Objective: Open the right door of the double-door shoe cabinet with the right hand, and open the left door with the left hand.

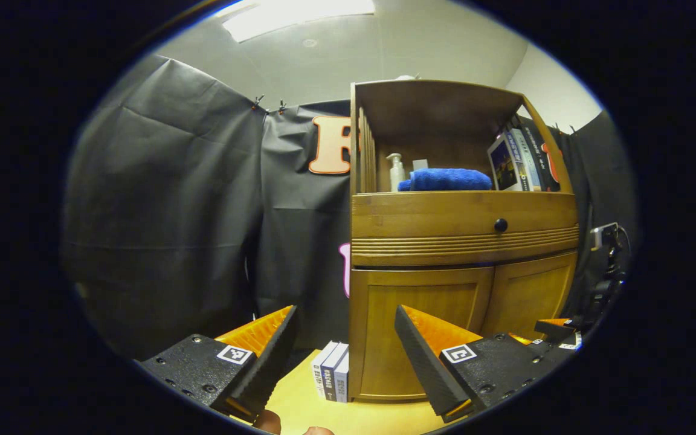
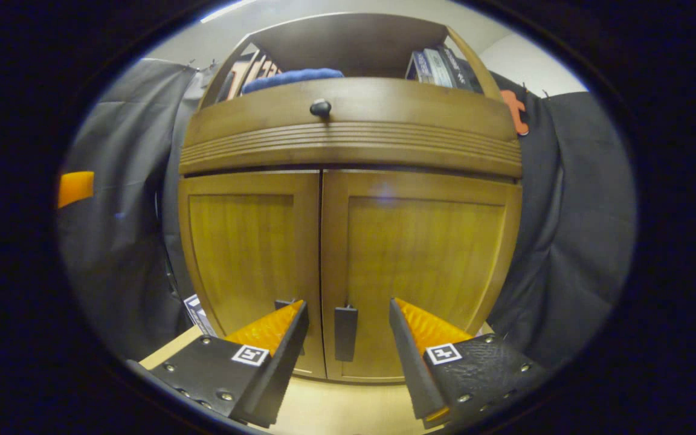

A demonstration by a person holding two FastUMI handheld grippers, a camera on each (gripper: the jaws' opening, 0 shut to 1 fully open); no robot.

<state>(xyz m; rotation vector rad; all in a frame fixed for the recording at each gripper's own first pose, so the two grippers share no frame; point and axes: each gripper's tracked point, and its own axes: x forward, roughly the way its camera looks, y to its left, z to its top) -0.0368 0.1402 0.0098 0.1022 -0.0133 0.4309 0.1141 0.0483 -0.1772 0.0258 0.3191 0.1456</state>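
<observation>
Honey-coloured wood makes up the shoe cabinet (image 2: 348, 145), standing on a pale tabletop (image 2: 336, 411) with both lower doors closed. In the right gripper view, the right gripper (image 2: 348, 338) hangs with its fingers spread wide, the right door handle (image 2: 345, 332) framed between them, untouched as far as I can tell. The step in hand looks like the approach to the right door (image 2: 420, 266); next it must advance, pinch the handle and pull outward. The left gripper (image 1: 345, 347), fingers likewise spread, waits off the cabinet's left corner, near some books (image 1: 333, 377).
</observation>
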